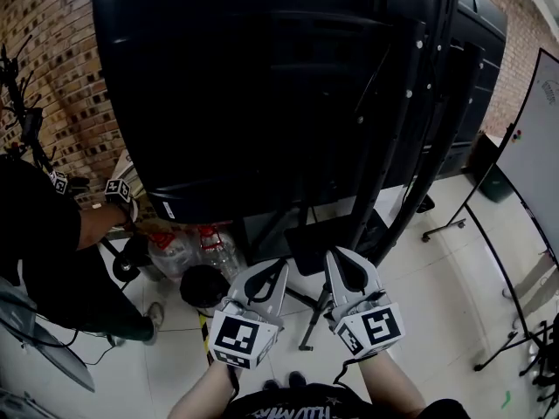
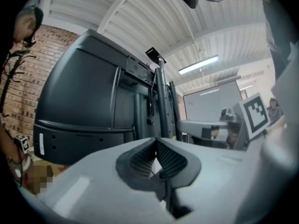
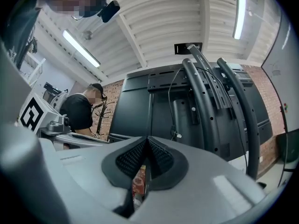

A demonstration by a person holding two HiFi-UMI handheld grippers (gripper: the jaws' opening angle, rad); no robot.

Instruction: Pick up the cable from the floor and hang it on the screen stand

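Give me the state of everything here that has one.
Left gripper, shut, empty.
Right gripper, shut, empty.
Screen, upright on its stand, back facing the grippers.
Screen stand, upright on the floor.
Whiteboard, upright on its frame.
Thin cable, hanging loose down the screen's back.

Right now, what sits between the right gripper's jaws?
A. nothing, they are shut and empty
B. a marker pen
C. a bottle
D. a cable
A: the right gripper shows its jaws pressed together in its own view, with nothing between them.
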